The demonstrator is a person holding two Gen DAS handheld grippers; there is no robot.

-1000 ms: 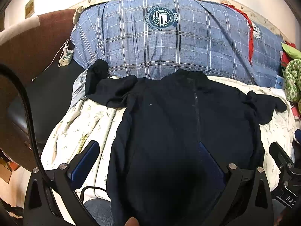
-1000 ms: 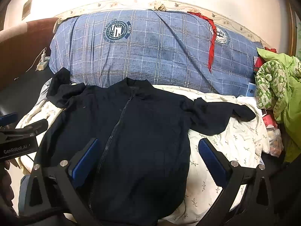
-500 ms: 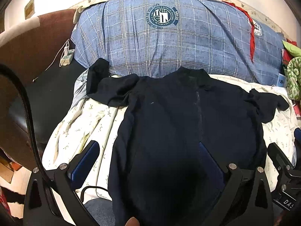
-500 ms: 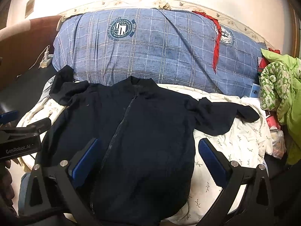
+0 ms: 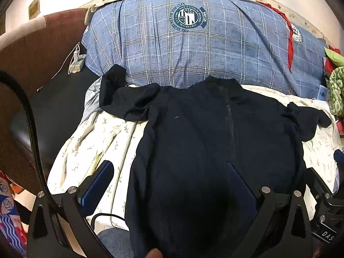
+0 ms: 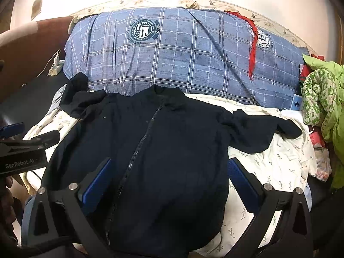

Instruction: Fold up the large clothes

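In the left wrist view, one dark navy jacket (image 5: pixel 204 142) is lying spread front-up on a white leaf-print sheet (image 5: pixel 96 137), its collar touching one big blue plaid quilt (image 5: pixel 193 49) that is bearing two round crests here. Two sleeves are showing: the left one is lying crumpled against the quilt, the right one is reaching toward the bed's edge. One white power strip (image 5: pixel 76 63) is sitting on the dark surface beside the bed. The left gripper (image 5: pixel 169 185) is hovering over the jacket's lower half with its two blue-padded fingers spread wide, gripping nothing. One finger is hanging over the sheet, the other over the cloth.

In the right wrist view, the same jacket (image 6: pixel 150 150) is lying with its one zipper (image 6: pixel 137 146) closed and running slantwise. One red strip of cloth (image 6: pixel 252 49) is draping down the quilt (image 6: pixel 182 58), and one green garment pile (image 6: pixel 322 99) is sitting at the right. The right gripper (image 6: pixel 169 185) is likewise spread wide and empty above the hem. The left gripper's body (image 6: pixel 23 150) is showing at the left edge.
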